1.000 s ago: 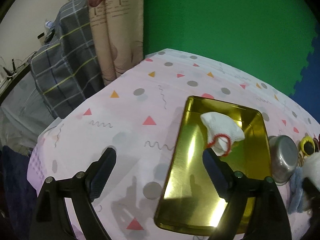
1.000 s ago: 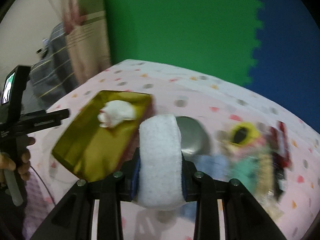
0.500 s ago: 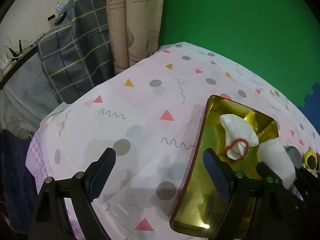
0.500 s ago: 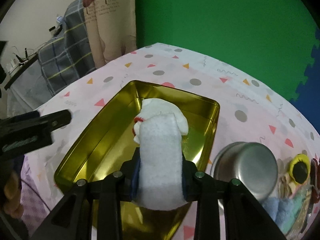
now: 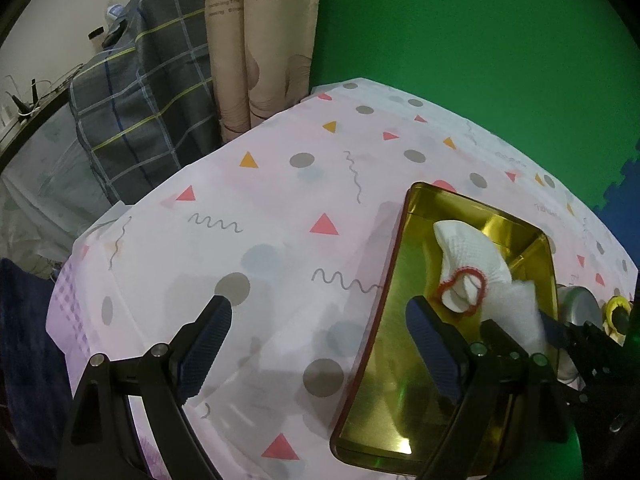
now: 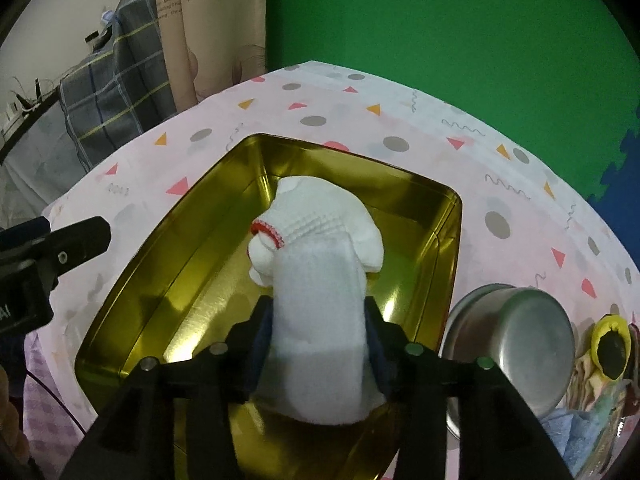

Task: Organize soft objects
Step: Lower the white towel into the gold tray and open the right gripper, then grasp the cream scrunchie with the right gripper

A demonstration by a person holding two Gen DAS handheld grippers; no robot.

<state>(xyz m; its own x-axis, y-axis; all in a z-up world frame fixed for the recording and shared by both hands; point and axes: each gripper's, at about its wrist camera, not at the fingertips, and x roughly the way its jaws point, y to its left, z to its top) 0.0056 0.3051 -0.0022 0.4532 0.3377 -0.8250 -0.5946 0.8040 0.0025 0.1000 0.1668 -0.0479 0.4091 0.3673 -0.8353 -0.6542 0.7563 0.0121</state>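
Observation:
A gold metal tray (image 6: 168,280) lies on the pink patterned tablecloth (image 5: 280,200). In it rests a white knit glove with a red cuff (image 6: 320,216). My right gripper (image 6: 320,312) hangs low over the tray with a white folded cloth (image 6: 320,340) between its pads, the cloth's far end against the glove. Its jaws are opening, and the pads still touch the cloth's sides. My left gripper (image 5: 316,308) stands open with nothing in it, above the tablecloth at the tray's (image 5: 400,400) left rim. The left wrist view also shows the glove (image 5: 468,248) and the cloth (image 5: 520,304).
A steel bowl (image 6: 516,344) stands just right of the tray. Beyond it lie a yellow and black soft thing (image 6: 612,340) and a pile of cloths (image 6: 580,420). Plaid fabric (image 5: 140,100) and a curtain (image 5: 260,60) hang past the table's far left edge.
My right gripper has carried the white cloth left from over the bowl into the tray and lowered it against the glove. Its jaws have widened a little. The left gripper has hardly moved.

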